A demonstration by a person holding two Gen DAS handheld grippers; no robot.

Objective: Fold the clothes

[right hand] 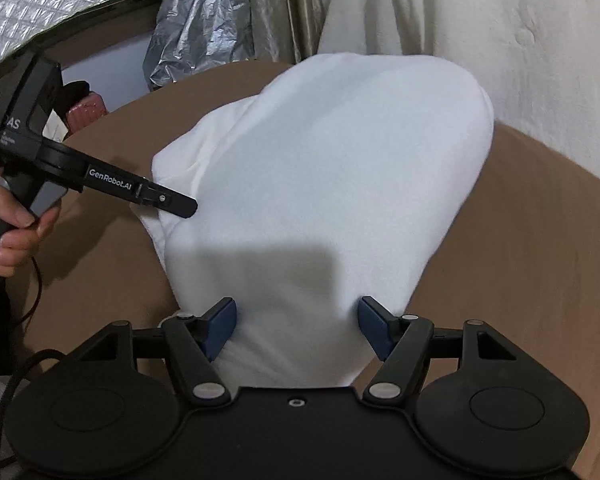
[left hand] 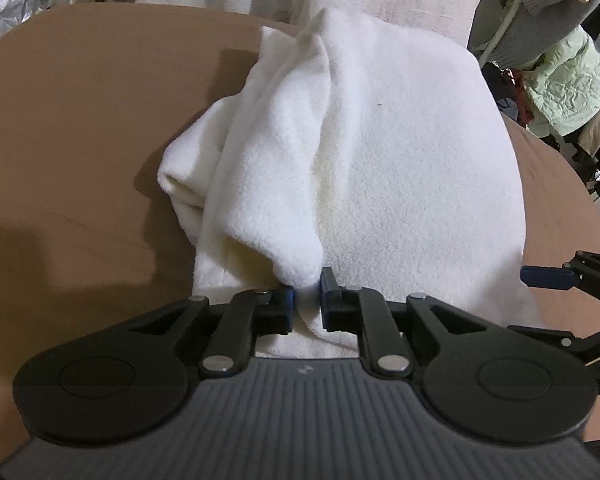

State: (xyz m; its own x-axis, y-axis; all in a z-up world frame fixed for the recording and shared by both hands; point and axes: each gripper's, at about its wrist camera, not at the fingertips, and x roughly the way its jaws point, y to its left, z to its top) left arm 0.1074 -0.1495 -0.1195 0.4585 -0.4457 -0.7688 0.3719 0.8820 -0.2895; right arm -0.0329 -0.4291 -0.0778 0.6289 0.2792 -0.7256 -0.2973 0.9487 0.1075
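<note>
A white fleece garment (left hand: 380,168) lies folded on the brown table (left hand: 80,140). My left gripper (left hand: 307,300) is shut on a bunched fold at the garment's near left edge. In the right wrist view the garment (right hand: 320,184) fills the middle. My right gripper (right hand: 296,328) is open, its blue pads on either side of the garment's near end. The left gripper also shows in the right wrist view (right hand: 180,206), held by a hand at the garment's left side. The right gripper's finger (left hand: 548,276) shows at the right edge of the left wrist view.
A cream blanket (right hand: 480,20) hangs behind the table. Silver foil sheets (right hand: 204,20) sit at the back left. A pile of clothes, one pale green quilted (left hand: 560,80), lies beyond the table's right edge. Bare brown tabletop (right hand: 540,260) flanks the garment.
</note>
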